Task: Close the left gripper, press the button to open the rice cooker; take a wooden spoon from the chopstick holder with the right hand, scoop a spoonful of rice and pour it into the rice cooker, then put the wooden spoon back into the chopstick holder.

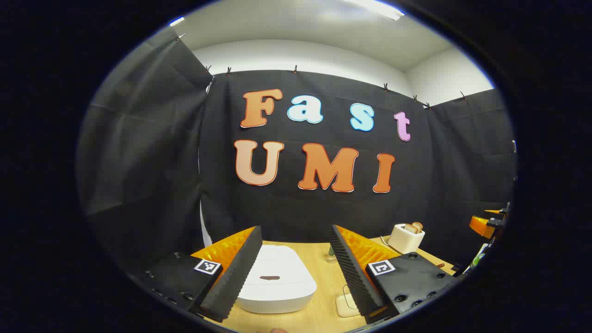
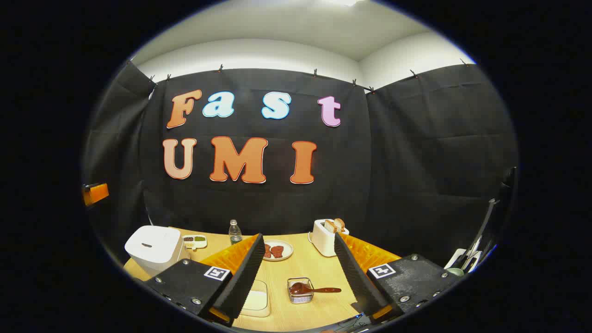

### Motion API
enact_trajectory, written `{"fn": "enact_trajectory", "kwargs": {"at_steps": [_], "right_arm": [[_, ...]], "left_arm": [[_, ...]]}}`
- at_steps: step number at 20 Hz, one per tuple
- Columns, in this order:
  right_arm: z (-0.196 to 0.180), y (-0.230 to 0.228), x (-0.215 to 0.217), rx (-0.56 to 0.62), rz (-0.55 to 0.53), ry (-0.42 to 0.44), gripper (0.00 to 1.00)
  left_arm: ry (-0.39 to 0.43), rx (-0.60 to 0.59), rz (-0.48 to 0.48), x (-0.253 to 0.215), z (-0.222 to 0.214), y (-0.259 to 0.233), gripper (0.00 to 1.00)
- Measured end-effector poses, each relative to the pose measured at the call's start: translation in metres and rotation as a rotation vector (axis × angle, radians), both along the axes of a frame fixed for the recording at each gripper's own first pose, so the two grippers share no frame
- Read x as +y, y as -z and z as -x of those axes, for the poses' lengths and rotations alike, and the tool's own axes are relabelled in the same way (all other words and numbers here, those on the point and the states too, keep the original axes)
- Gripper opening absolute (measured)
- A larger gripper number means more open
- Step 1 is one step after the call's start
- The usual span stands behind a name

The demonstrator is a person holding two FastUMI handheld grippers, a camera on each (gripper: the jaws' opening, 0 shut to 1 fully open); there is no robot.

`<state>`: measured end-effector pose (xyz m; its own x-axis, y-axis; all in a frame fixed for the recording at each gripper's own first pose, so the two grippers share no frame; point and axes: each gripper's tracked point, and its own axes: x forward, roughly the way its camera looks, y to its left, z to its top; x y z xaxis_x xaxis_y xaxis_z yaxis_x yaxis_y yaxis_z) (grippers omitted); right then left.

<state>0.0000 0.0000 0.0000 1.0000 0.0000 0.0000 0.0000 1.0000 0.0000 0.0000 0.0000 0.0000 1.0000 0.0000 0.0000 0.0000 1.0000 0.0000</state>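
Your left gripper [image 1: 296, 273] hangs over the counter [image 1: 323, 310], jaws wide apart, empty; closed rice cooker [image 1: 276, 282] sits between them at 6 o'clock. Right gripper [image 2: 298, 273]: jaws spread, holding nothing. Wooden spoon [image 2: 312, 290] lies across a small wire basket [image 2: 300, 296], possibly the chopstick holder, at 6 o'clock. Toaster [image 2: 326, 236] at 1 o'clock.

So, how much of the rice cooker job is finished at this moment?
Nothing looks done yet. The rice cooker lid is down, and the left gripper is open above it, not yet closed for pressing the button. The right gripper is open and empty; the wooden spoon lies across the wire holder. All steps remain.
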Motion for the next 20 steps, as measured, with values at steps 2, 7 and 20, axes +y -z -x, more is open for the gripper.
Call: {"fn": "enact_trajectory", "kwargs": {"at_steps": [2,7,20], "right_arm": [[-0.004,-0.005,0.001,-0.013,-0.004,0.005,0.93],[-0.018,-0.007,0.002,-0.017,0.001,-0.004,0.93],[-0.065,-0.021,-0.023,-0.027,-0.052,-0.074,0.93]], "left_arm": [[-0.002,-0.007,-0.01,0.0,-0.002,-0.004,1.0],[-0.02,-0.036,-0.006,0.002,-0.009,-0.017,1.0],[-0.134,-0.055,0.004,-0.01,-0.012,-0.026,1.0]]}}
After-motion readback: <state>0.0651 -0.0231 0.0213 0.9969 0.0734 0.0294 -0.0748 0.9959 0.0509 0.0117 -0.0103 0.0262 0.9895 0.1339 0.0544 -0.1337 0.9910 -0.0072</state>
